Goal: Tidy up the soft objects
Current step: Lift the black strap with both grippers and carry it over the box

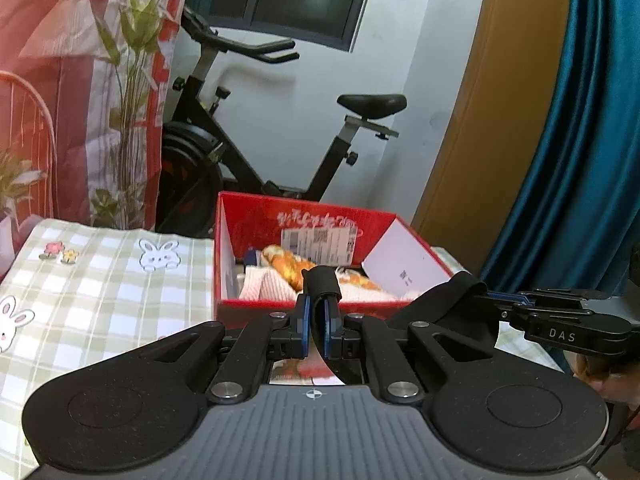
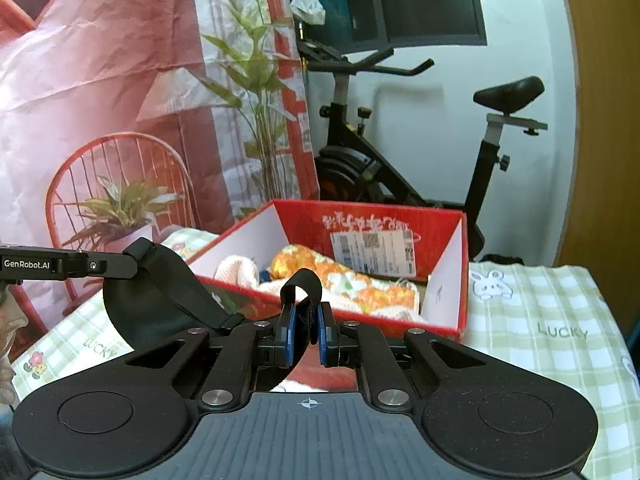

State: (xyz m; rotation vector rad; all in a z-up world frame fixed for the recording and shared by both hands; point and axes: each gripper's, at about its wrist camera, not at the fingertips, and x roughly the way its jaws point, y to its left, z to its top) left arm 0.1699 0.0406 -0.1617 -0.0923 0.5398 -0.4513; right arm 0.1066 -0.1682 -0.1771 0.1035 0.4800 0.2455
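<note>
Above red box (image 1: pixel 304 216): both tongs (image 1: pixel 319 304) (image 2: pixel 307 314) clench black cloth (image 1: pixel 448 308); "LUCKY" tablecloth (image 2: pixel 560 332) only right view.

A red box (image 2: pixel 456 312) holds orange-flowered cloth (image 2: pixel 344 280); the tablecloth (image 1: pixel 100 280) is green-checked with white rabbits.

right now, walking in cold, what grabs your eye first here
A black fabric piece stretched between both shut grippers, the left gripper pinching one end and the right gripper the other. Just behind it, an open red cardboard box on the checked bunny tablecloth holds an orange floral cloth. A black exercise bike stands by the wall.
</note>
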